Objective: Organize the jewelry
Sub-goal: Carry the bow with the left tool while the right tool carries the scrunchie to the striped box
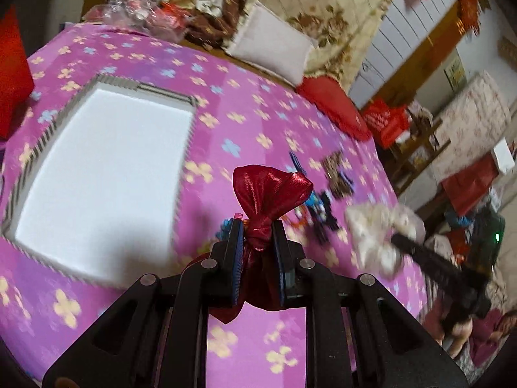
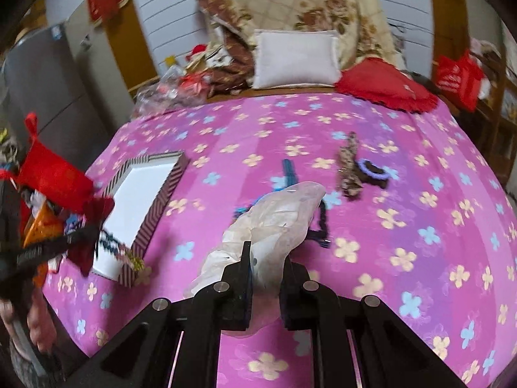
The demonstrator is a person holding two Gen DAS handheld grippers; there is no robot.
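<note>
2 jaws clamp bows: left gripper (image 1: 257,229) red bow (image 1: 269,190), right gripper (image 2: 267,255) blurred white bow (image 2: 274,223).

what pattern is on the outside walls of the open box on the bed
Thin dark and pale stripes on the box, white inside; clearest in the right wrist view.

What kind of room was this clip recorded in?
Most likely a bedroom in a home: the work surface is a bed covered with a pink flowered sheet, a white pillow and a folded floral quilt sit at its head, and a red cushion lies beside the pillow.
</note>
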